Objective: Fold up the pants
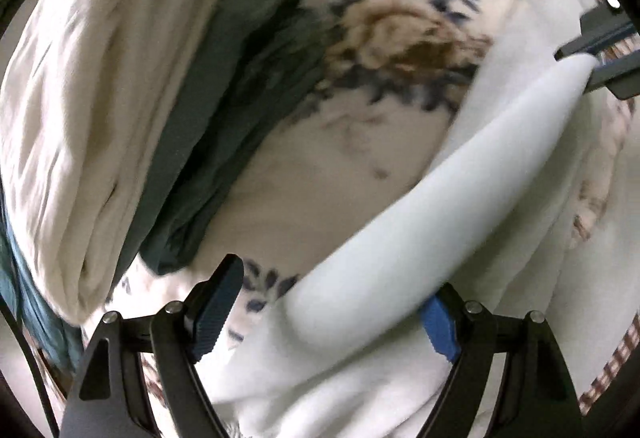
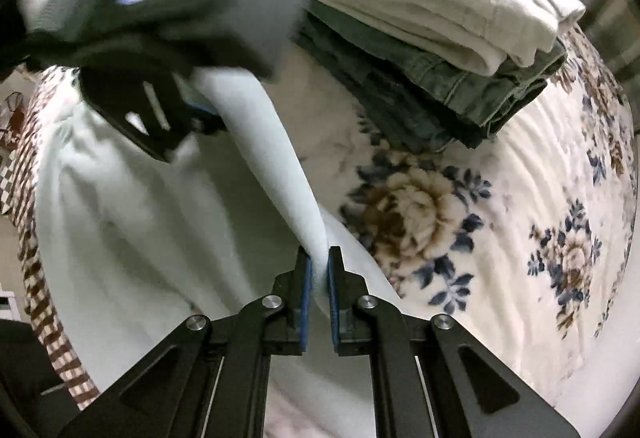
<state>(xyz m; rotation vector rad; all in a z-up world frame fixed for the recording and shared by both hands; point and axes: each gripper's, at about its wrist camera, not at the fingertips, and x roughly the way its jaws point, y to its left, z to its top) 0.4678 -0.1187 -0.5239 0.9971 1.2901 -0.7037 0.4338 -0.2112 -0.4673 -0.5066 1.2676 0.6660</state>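
While the white pants (image 2: 132,222) lie spread over the floral blanket (image 2: 500,198) across the left and centre of the right wrist view, a raised fold of them runs from bottom centre up toward the upper left, pulled into a taut ridge. Right gripper (image 2: 319,278) at bottom centre is clamped on that ridge, its blue pads (image 2: 307,294) pressed tight w/ white cloth squeezed between them. Left gripper (image 2: 192,118) shows in the upper left of the same view, blurred, at the far end of the ridge. From the left wrist view, left gripper (image 1: 332,314) sits at bottom centre w/ fingers (image 1: 218,302) wide apart; the fold passes between them and lies against the right pad, but the left pad stands clear of it, so no grip. Right gripper (image 1: 600,54) appears at the right edge there, closed on the fold's other end. Upper right of the right wrist view: a stack of folded clothes (image 2: 440,38), cream on top of grey-green, resting on the blanket. Checked fabric (image 2: 36,278) edges the left side.
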